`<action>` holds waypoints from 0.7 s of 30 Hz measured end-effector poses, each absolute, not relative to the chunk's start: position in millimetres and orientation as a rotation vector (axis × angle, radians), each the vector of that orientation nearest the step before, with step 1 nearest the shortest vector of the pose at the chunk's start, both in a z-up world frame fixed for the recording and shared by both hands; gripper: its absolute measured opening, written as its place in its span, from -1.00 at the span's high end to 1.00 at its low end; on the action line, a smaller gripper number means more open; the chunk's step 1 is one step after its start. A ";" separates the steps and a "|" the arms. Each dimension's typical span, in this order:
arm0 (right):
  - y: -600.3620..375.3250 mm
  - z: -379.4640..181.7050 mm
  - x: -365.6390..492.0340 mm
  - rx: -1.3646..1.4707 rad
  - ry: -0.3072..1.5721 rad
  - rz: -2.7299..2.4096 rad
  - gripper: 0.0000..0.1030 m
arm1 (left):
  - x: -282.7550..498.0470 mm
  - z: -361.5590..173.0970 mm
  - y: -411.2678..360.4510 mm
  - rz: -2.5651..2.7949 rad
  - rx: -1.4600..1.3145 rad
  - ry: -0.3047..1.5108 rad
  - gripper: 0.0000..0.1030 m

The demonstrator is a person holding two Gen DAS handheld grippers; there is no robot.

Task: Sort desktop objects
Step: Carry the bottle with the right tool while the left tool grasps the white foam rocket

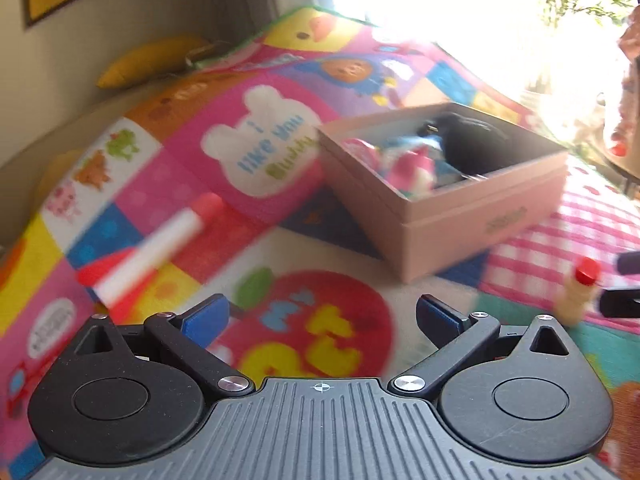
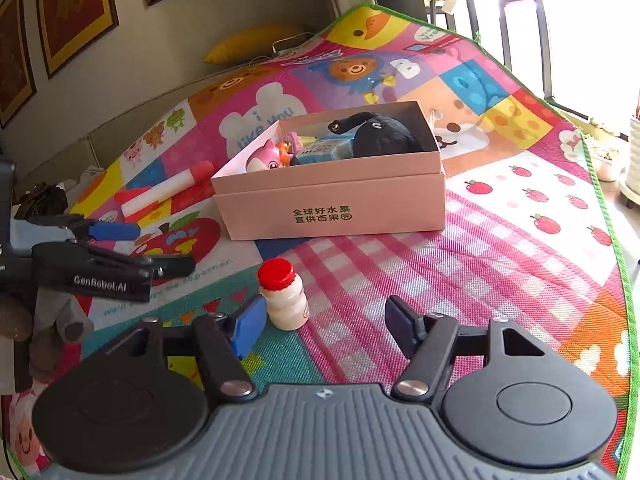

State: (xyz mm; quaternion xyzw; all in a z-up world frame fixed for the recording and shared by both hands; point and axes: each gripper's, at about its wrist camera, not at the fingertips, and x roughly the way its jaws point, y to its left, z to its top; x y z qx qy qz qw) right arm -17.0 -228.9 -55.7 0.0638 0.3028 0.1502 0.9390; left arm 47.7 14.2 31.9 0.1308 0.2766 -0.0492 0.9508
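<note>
A pink box (image 2: pixel 332 204) stands mid-mat holding a black plush (image 2: pixel 380 136), a blue carton (image 2: pixel 324 150) and a pink toy (image 2: pixel 262 160); it also shows in the left wrist view (image 1: pixel 460 220). A white marker with a red cap (image 2: pixel 168 188) lies left of the box, and in the left wrist view (image 1: pixel 156 248) ahead-left of my left gripper (image 1: pixel 322 316), which is open and empty. A small white bottle with a red cap (image 2: pixel 282 294) stands just ahead of my right gripper (image 2: pixel 324 326), near its left finger. The right gripper is open and empty.
A colourful play mat (image 2: pixel 500 260) covers the surface, its green edge at right. A yellow cushion (image 2: pixel 252 42) lies at the back by the wall. The left gripper's body (image 2: pixel 100 268) is at the left in the right wrist view.
</note>
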 end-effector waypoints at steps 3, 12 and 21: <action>-230.1 -56.5 -13.8 0.153 0.608 0.321 -0.30 | 82.0 38.8 47.9 0.024 0.375 0.495 -0.99; -237.8 -64.7 -1.5 0.242 0.651 0.319 -0.36 | 170.4 14.2 110.8 0.044 0.425 0.665 -0.97; -226.4 -64.9 -3.3 0.168 0.651 0.308 -0.46 | 178.2 16.3 105.6 0.044 0.370 0.678 -0.05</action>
